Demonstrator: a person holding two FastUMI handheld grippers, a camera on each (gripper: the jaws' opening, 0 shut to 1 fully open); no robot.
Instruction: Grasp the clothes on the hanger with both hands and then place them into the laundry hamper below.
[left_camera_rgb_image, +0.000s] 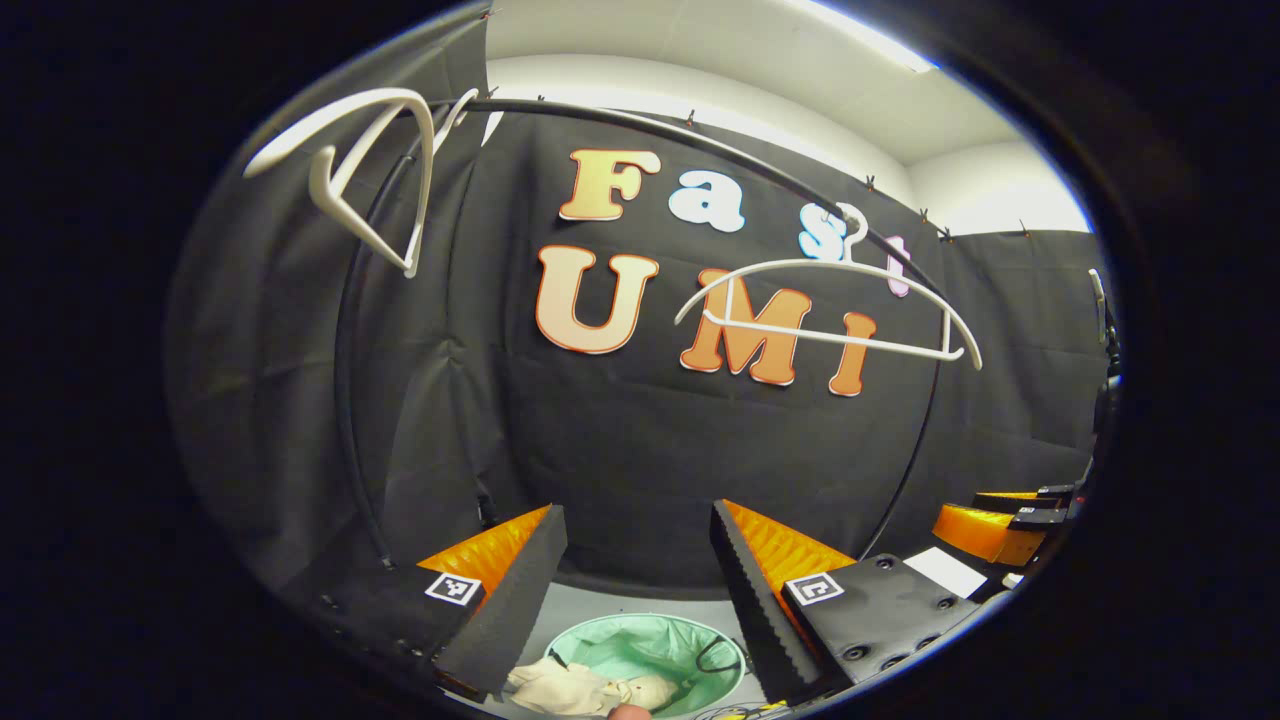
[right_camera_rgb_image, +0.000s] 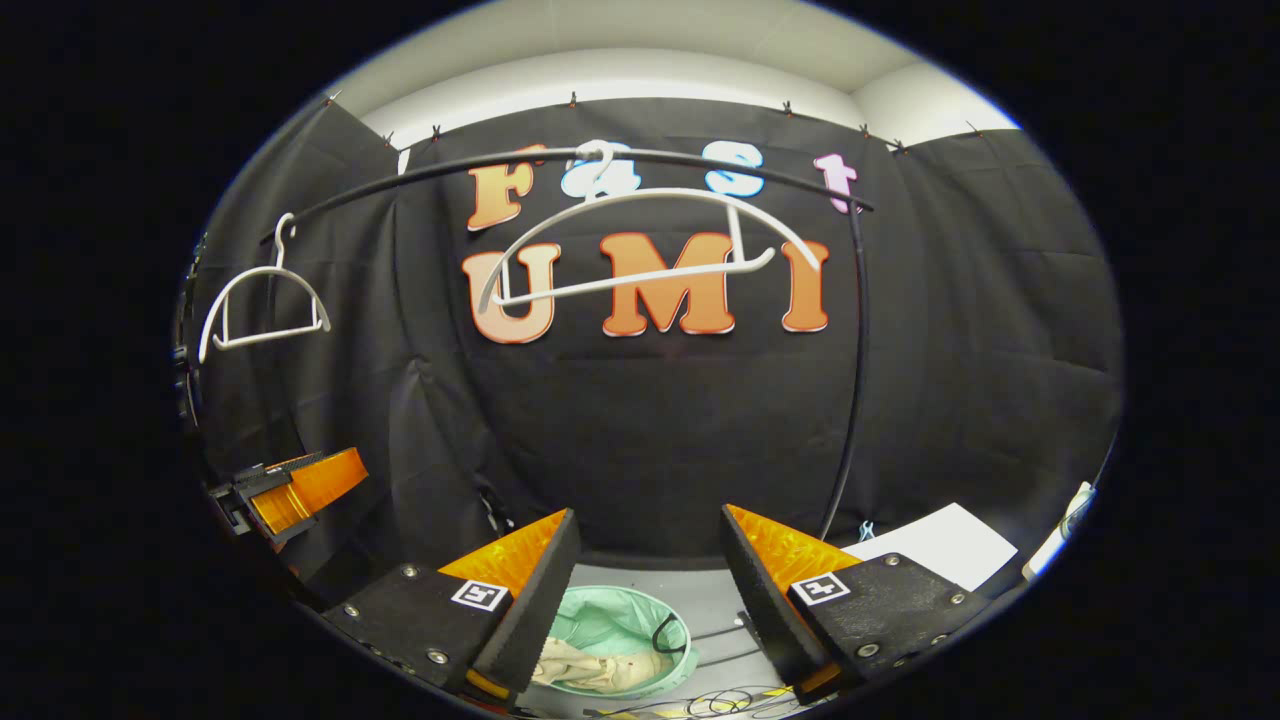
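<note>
Left hand-held gripper (left_camera_rgb_image: 638, 560) up front in the left gripper view, fingers spread wide apart, nothing between them, fully released. Same story in the right gripper view: the right hand-held gripper (right_camera_rgb_image: 650, 565) stands with its fingers parted and bare, gripping nothing.

Look down through the gap and there's the laundry hamper (left_camera_rgb_image: 600, 640), a round mint-green tub on the floor, directly below both pairs of fingers. And inside it, the clothes (left_camera_rgb_image: 570, 688): a pale cream bundle, crumpled against the near side of the hamper. The right gripper view confirms it, the hamper (right_camera_rgb_image: 600, 615) with that same cream garment (right_camera_rgb_image: 590, 665) lying in it.

Higher up, well above the hamper, the black rail (left_camera_rgb_image: 640, 125) arcs across the booth. Two white hangers on it, and both bare: one (left_camera_rgb_image: 830, 310) above and right of the hamper, the other (left_camera_rgb_image: 380, 170) far up to the left, swung at a tilt. No garment on either.

By my read, this one is essentially done. Clothes off the hanger, clothes in the hamper, both grippers let go. All that looks left is drawing the grippers clear.
</note>
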